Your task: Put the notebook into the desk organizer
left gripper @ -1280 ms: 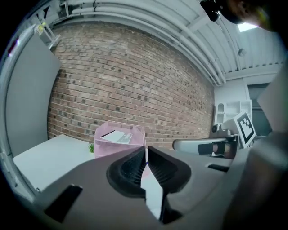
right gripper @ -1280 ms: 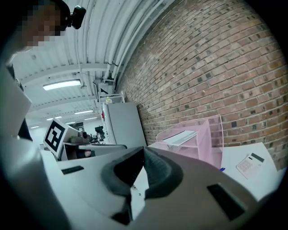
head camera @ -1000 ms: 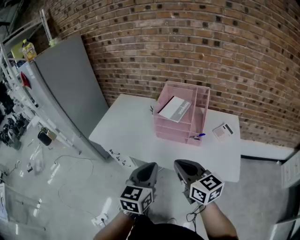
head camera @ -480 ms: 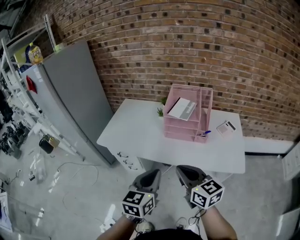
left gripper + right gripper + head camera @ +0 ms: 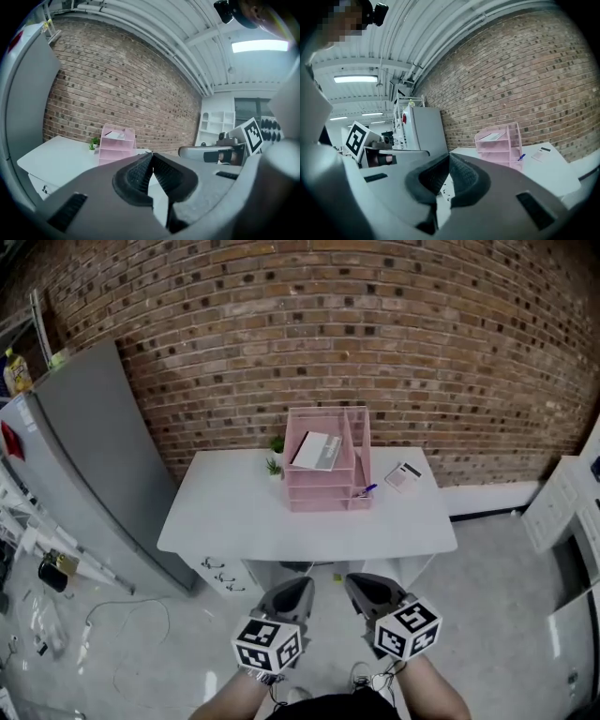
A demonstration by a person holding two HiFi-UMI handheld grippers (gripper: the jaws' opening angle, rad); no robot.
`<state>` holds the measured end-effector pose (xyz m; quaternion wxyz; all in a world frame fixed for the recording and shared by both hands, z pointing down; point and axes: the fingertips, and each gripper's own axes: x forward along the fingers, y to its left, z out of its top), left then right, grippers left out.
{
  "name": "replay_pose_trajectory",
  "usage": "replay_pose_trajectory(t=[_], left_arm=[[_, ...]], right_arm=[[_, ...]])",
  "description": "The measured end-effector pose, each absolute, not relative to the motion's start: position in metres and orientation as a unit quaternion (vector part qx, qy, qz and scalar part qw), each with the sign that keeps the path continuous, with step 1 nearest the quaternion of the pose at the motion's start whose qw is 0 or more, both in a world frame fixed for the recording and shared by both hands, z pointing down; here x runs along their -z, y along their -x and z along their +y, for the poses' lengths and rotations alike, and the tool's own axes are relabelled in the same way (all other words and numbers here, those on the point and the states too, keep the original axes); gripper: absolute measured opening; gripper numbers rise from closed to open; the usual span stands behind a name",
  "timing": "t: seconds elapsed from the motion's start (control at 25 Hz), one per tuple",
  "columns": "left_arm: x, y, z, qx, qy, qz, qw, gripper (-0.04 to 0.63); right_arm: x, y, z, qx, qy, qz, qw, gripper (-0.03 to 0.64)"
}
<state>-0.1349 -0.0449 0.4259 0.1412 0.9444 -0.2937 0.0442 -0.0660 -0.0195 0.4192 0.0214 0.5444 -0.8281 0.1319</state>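
Both left tool (image 5: 296, 587) and right tool (image 5: 361, 583) hover side by side, closed, empty.

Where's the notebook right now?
Head view, centre: the notebook lies atop the pink desk organizer, at the back of the white table, right of the small plant.

Bright, even light fills the room, coming from ceiling lamps (image 5: 355, 78) overhead; one of them glares white in the left gripper view. The white counter (image 5: 234, 521) is well lit without hot spots and casts only a soft shadow beneath it. The wide lenses bow the brick wall (image 5: 309, 334) into a curve, and both gripper views fade to black at the corners. The desk organizer (image 5: 323, 498) looks sharp; the jaws, close to the lens, look soft.
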Motion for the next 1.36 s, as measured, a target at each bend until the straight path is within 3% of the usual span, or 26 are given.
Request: replay_pose_trajectory(t=[1.36], left_arm=[[-0.427,0.178,-0.028,-0.038,-0.956,-0.252,0.145,0.006]], right_arm=[[-0.424,0.103,0.009,-0.131,-0.594,-0.794,0.025,0.003]])
